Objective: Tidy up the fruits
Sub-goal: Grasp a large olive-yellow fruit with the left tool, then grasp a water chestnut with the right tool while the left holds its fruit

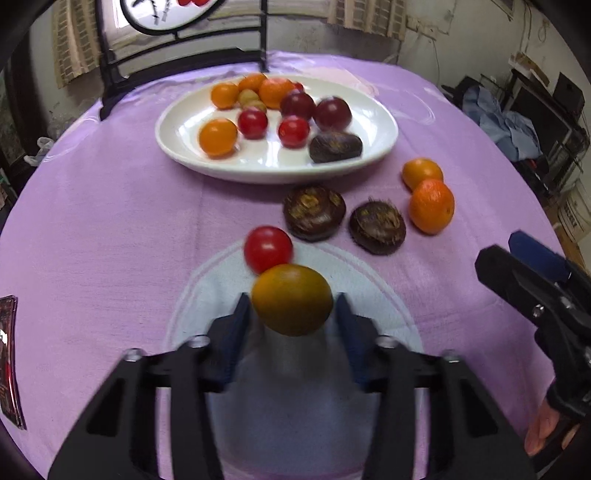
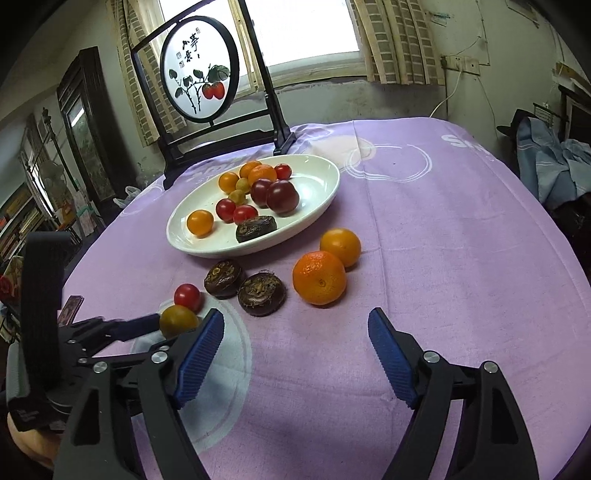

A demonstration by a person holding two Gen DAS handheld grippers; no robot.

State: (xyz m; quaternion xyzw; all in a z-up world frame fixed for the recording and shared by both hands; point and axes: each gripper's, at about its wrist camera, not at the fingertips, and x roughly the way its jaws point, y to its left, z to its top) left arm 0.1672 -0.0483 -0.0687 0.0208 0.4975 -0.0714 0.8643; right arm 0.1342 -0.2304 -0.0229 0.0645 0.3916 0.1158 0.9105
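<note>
A purple cloth [image 2: 424, 229] covers the desk. At the far edge, by a window [image 2: 306, 29], stands a round picture screen [image 2: 201, 68]. A white plate [image 2: 314, 206] of small fruits sits mid-desk. Loose in front lie 2 oranges [image 2: 319, 277], 2 dark brown fruits [image 2: 261, 294] and a red tomato [image 2: 187, 296]. The left hand-held gripper [image 1: 291, 312] is narrow, its pads against a yellow-orange tomato [image 1: 291, 299]. The right hand-held gripper [image 2: 295, 354] is wide, with nothing inside. The cloth's right side lies bare.
</note>
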